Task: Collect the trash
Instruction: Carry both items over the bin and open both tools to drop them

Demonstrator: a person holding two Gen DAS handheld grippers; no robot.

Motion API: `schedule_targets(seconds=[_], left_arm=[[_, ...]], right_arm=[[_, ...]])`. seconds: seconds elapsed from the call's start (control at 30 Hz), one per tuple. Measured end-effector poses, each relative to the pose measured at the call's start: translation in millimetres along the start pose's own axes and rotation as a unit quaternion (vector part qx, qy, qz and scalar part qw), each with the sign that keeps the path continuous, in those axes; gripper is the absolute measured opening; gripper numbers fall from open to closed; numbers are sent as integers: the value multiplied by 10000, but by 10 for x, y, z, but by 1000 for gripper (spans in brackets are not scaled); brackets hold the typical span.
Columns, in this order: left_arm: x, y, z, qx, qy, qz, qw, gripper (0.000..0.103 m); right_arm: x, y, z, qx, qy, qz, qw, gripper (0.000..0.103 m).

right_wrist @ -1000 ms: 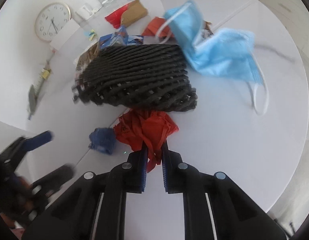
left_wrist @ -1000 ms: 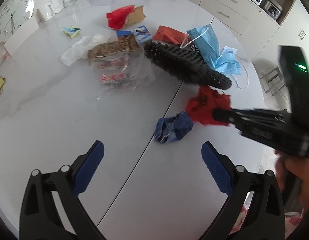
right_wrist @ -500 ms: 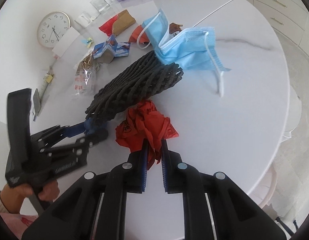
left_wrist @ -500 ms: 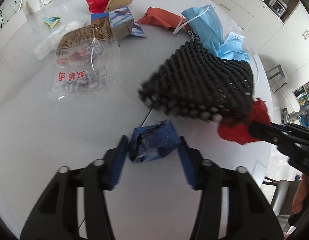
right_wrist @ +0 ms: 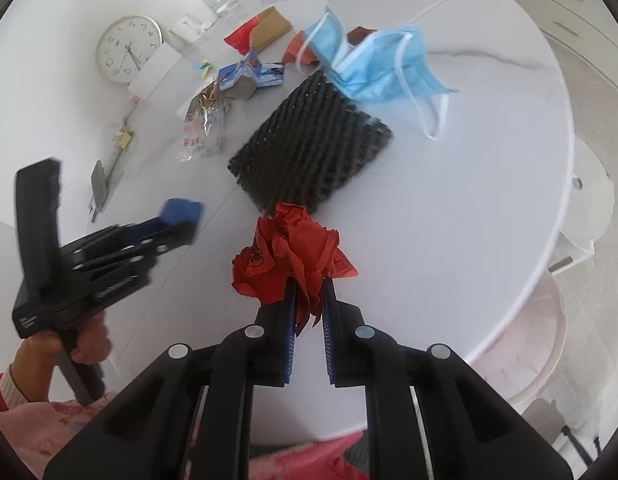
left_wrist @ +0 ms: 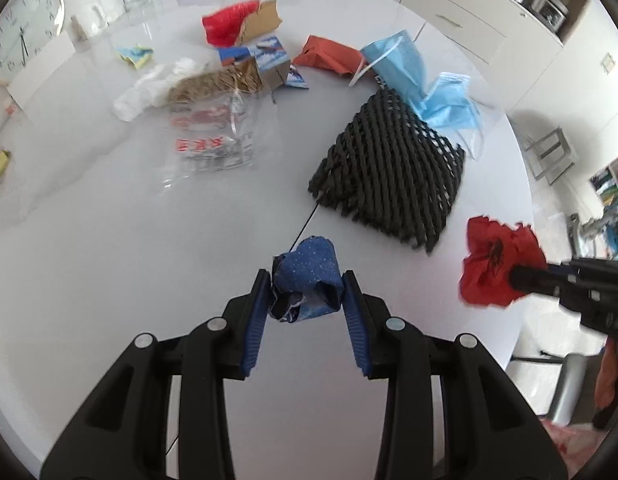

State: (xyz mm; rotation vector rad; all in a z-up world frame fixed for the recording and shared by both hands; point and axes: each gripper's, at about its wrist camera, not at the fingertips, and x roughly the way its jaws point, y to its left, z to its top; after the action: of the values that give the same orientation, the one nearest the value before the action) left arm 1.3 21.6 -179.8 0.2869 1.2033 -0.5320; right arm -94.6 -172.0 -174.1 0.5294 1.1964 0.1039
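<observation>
On the white marble tabletop [left_wrist: 109, 240], the left gripper [left_wrist: 305, 300] is closing, pads against a crumpled blue wrapper [left_wrist: 307, 280], the right gripper [right_wrist: 309, 296] clamps crumpled red paper [right_wrist: 293, 252], with black foam netting [left_wrist: 389, 172] and blue face masks [right_wrist: 373, 64] lying just beyond

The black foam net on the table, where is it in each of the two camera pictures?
Left wrist view: black foam net lies right of centre, above the left gripper.
Right wrist view: net sits at centre, just above the red paper.
Shared landmark: the blue face masks touching its far edge.
</observation>
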Motion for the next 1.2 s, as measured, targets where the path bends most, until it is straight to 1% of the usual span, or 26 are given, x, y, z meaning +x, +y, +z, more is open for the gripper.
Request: schedule_targets(seconds=[0.07,0.1,0.13,0.2,0.23,0.33,0.37,0.4,0.5,0.53,0.57,0.6,0.63,0.67,0.73,0.8,0.83,0.87,0.93,1.0,1.1,1.2], left_arm=[[-173,-90,-31,239,-24,-40,9997,36],[-235,-143,-59,329,-42,-99,9994,36],[-313,-276,-47,527,-71,-226,9983,36],[-429,-486,-4,848,-154,-413,9954,37],[-473,-689,35,1078,-210,-583,9922,37],[-502,-1270,170,1638,-196,-1245,9784,37],[-494,-1471,197,1815,-177,-1425,9728,37],[-474,-1697,222,2029,-160,-1632,9654,38],[-386,-2216,204,2510,-97,-1863,9498,40],[-312,-2426,198,2648,11,-1922,9450,45],[-275,-2523,189,2682,68,-1945,9435,53],[-228,-2620,181,2708,132,-2004,9414,57],[-170,-2728,167,2741,212,-2008,9403,65],[-131,-2787,151,2757,259,-1957,9408,70],[-70,-2893,124,2780,336,-1856,9419,73],[-52,-2918,120,2739,403,-1809,9437,73],[-38,-2927,128,2690,421,-1760,9460,75],[-33,-2922,137,2641,425,-1712,9482,84],[-68,-2908,155,2543,354,-1683,9517,86],[-103,-2868,174,2486,321,-1745,9522,86],[-130,-2868,194,2507,328,-1886,9490,86],[-165,-2910,185,2504,223,-1729,9523,86]], right_arm=[[-140,-90,-97,156,-105,-90,9998,13],[-252,-155,-163,269,-204,-167,9993,13],[-350,-209,-219,361,-292,-251,9986,13],[-566,-356,-337,535,-469,-534,9960,13],[-678,-451,-415,606,-535,-743,9940,13],[-909,-683,-590,785,-632,-1211,9875,13],[-998,-803,-674,901,-661,-1369,9843,13],[-1044,-872,-737,983,-668,-1454,9822,13],[-1190,-1163,-938,1248,-673,-1679,9756,13],[-1208,-1244,-976,1315,-667,-1711,9742,13],[-1234,-1321,-1024,1372,-674,-1726,9731,13],[-1266,-1422,-1080,1428,-670,-1733,9722,13],[-1269,-1490,-1107,1458,-641,-1741,9718,13],[-1266,-1554,-1127,1475,-635,-1747,9714,13],[-1244,-1639,-1147,1505,-589,-1725,9717,13],[-1215,-1719,-1156,1510,-558,-1682,9725,13],[-1195,-1759,-1158,1488,-528,-1658,9734,13],[-1204,-1765,-1172,1464,-515,-1655,9739,13],[-1157,-1797,-1161,1382,-463,-1667,9752,14],[-1117,-1829,-1163,1332,-414,-1651,9764,15],[-1033,-1853,-1141,1266,-337,-1634,9778,15],[-925,-1854,-1135,1113,-224,-1708,9787,17]])
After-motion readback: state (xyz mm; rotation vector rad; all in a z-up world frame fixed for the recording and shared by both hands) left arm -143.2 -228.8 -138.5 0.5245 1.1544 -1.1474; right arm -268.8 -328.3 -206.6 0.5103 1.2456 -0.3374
